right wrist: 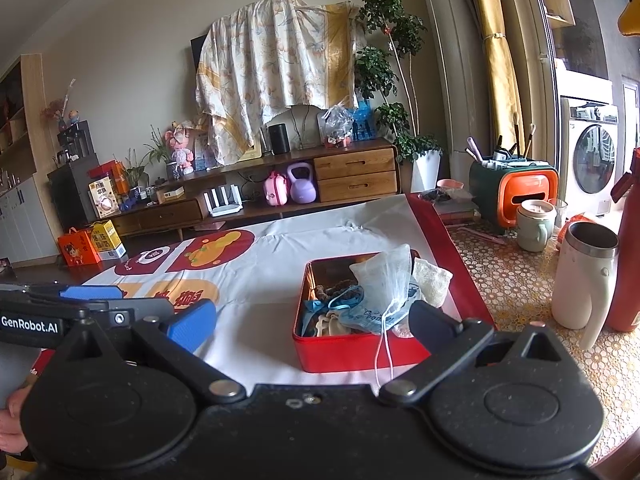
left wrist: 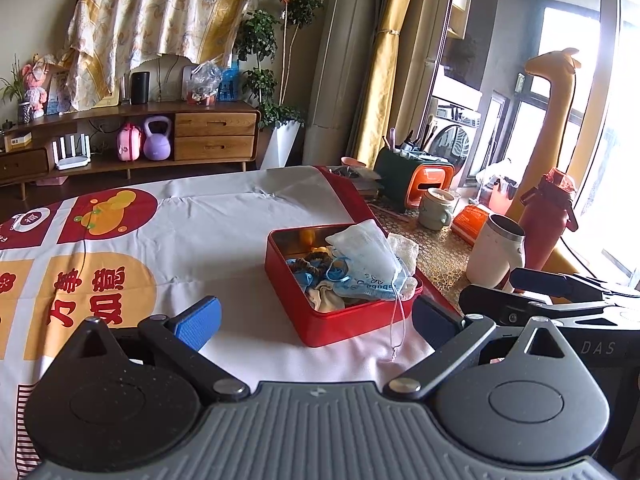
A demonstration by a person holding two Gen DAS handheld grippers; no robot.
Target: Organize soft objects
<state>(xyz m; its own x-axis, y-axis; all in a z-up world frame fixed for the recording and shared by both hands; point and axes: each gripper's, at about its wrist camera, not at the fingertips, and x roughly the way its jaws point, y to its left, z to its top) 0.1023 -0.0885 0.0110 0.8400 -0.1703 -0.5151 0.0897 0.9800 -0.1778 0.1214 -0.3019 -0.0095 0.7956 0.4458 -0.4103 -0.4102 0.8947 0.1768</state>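
Living-room table under a white printed cloth (left wrist: 224, 216); landmark is the red rectangular metal tin (right wrist: 352, 350), lidless, near the cloth's right edge. Inside the tin: white mesh drawstring pouch (right wrist: 386, 280) on top, blue packet, dark scrunchies, blue bits; a lace sachet (right wrist: 432, 286) leans at the tin's far right corner. Pouch string dangles over the tin's front wall. Left gripper (left wrist: 316, 318) and right gripper (right wrist: 312, 322) hover just before the tin, fingers spread wide, grasping nothing. Looks nearly done; no loose soft items visible on the cloth.

White tumbler (right wrist: 585, 276) beside red bottle (right wrist: 629, 248)
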